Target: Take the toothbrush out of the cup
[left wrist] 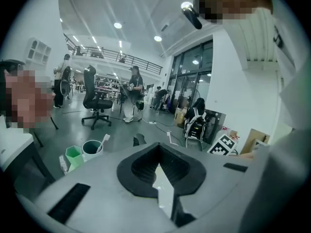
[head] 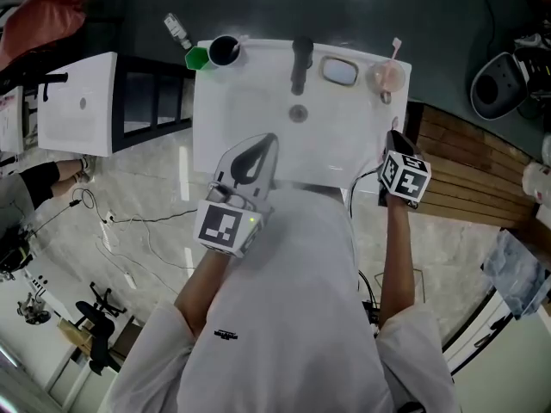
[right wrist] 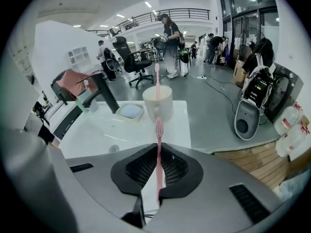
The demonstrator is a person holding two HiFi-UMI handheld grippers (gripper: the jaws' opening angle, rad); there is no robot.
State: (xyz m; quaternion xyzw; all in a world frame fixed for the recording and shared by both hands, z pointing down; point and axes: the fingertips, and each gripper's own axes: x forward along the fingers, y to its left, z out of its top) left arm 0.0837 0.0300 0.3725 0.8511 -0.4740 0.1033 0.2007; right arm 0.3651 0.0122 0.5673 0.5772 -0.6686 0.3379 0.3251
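Far left rim of white ceramic washbasin (head: 241,110): green plastic cup (head: 197,58), dark round cup (head: 224,50). Left hand-held gripper (head: 269,140) over near left of washbasin, jaws together, nothing between. Black tap (head: 300,63) far centre. Right hand-held gripper (right wrist: 158,147) at near right edge, jaws clamped on slim pink plastic toothbrush (right wrist: 158,130); it is outside pale pink cup (head: 387,77), head pointing toward it. Cup at far right corner, upright pink toothbrush (head: 396,48) inside.

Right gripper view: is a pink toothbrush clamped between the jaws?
Yes, the right gripper grips the pink toothbrush by its handle, below the bristles.
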